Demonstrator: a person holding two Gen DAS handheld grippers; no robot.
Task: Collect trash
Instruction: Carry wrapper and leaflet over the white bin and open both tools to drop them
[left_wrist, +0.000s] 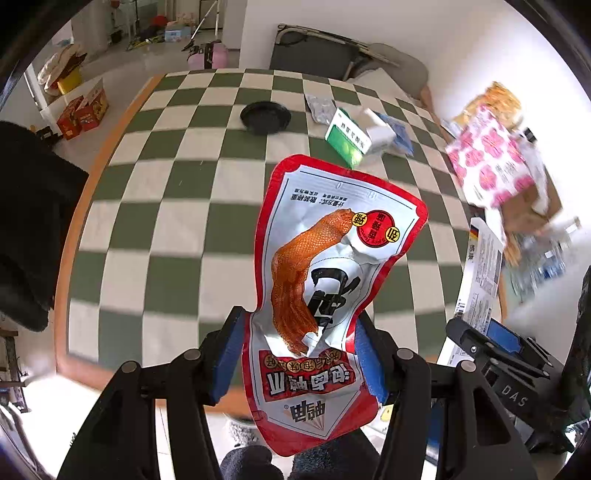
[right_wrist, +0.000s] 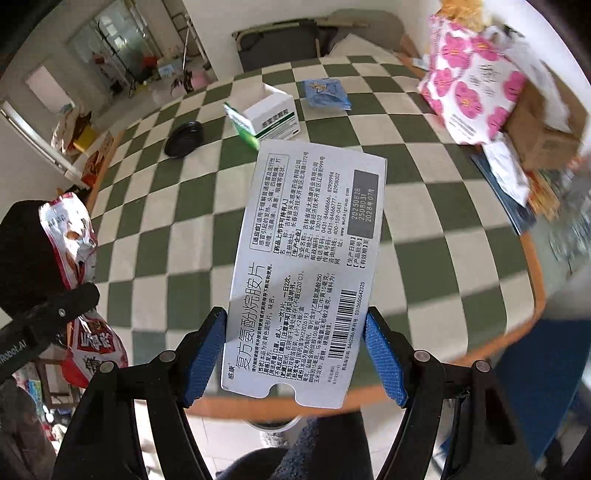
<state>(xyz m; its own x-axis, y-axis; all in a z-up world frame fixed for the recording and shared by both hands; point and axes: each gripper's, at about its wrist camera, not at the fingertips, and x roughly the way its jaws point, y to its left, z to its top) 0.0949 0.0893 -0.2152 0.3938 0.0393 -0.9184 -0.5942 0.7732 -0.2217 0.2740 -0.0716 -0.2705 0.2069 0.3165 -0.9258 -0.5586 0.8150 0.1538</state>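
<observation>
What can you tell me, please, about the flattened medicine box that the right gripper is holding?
The flattened medicine box is a white, thin cardboard panel, printed with black Chinese text, a barcode and a grey date block. One end has rounded corners, the other a semicircular notch. It is held above the checkered table, tilted, clamped by its long edges in the right gripper, whose blue fingertips press both sides. Nothing else touches it.

Your left claw (left_wrist: 301, 354) grips a red snack wrapper (left_wrist: 325, 280).
Ahead of it on the checkered surface (left_wrist: 177, 192) sit a black lid (left_wrist: 264, 116) and a green-white box (left_wrist: 349, 138).
</observation>
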